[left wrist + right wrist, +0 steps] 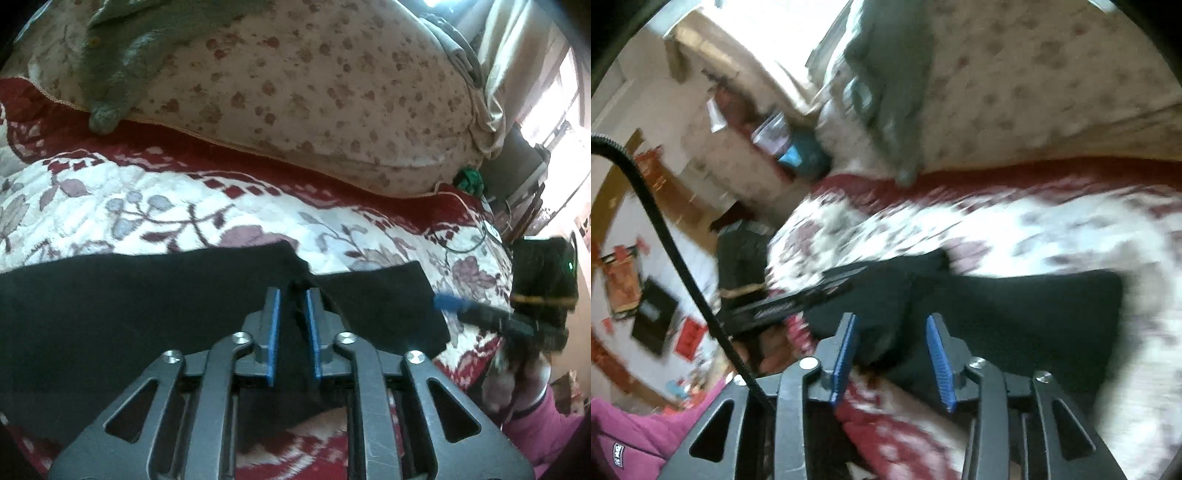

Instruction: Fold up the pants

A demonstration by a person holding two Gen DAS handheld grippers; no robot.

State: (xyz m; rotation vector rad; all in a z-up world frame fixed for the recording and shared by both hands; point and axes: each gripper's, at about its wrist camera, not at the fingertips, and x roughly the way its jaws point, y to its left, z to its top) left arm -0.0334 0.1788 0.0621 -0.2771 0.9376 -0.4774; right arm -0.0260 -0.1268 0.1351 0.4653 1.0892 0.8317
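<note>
The black pants (129, 295) are lying flat across the bed, on a red-and-white floral quilt (166, 199). Left tool (292, 295) sits right over the middle of them with a ridge of the dark fabric running up between its blue pads (274, 332); the gap there is narrow, so it looks like it's pinching that fold. Right tool (892, 321) is at the pants' edge, spread apart with cloth between the fingers, though that view is pretty blurry. Big flowery pillow (314, 92) behind, with a grey garment (122, 66) draped on it.
</note>
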